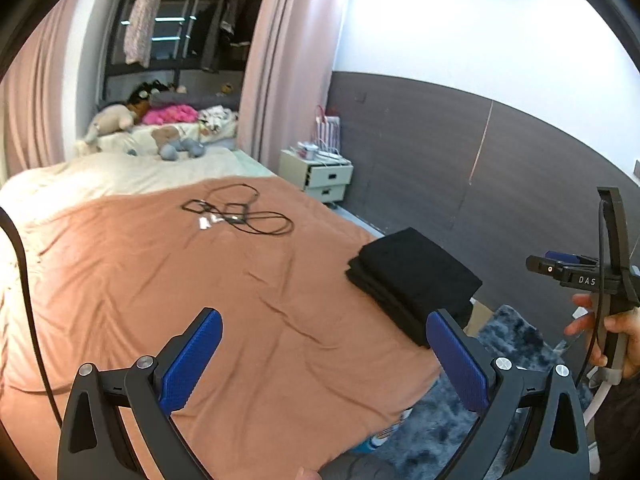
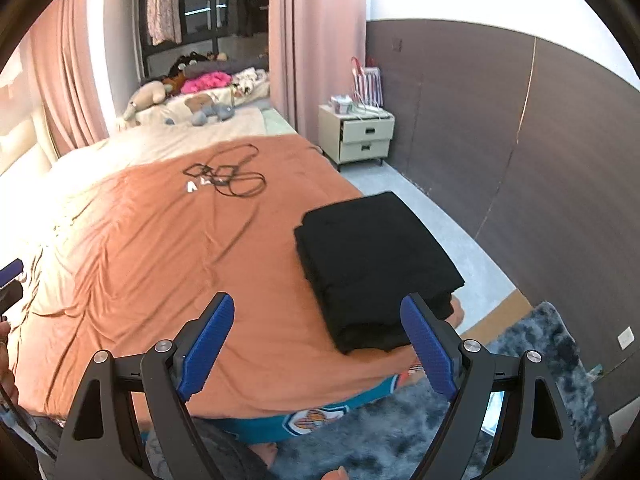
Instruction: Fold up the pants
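Tongs left [image 1: 324, 354]: wide, empty, raised | tongs right [image 2: 316, 344]: wide, empty | pants [image 2: 376, 268] folded on bed [image 2: 160, 240]

The only readable lettering is "DAS", in white on the black body of the right gripper [image 1: 560, 270], seen off to the right of the left gripper [image 1: 324, 356]. A logo on the teal cloth [image 2: 320, 420] just below the right gripper's fingers cannot be read.

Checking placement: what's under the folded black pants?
The folded black pants lie on the orange bedsheet, near its right edge. Whatever is directly beneath the stack is covered.
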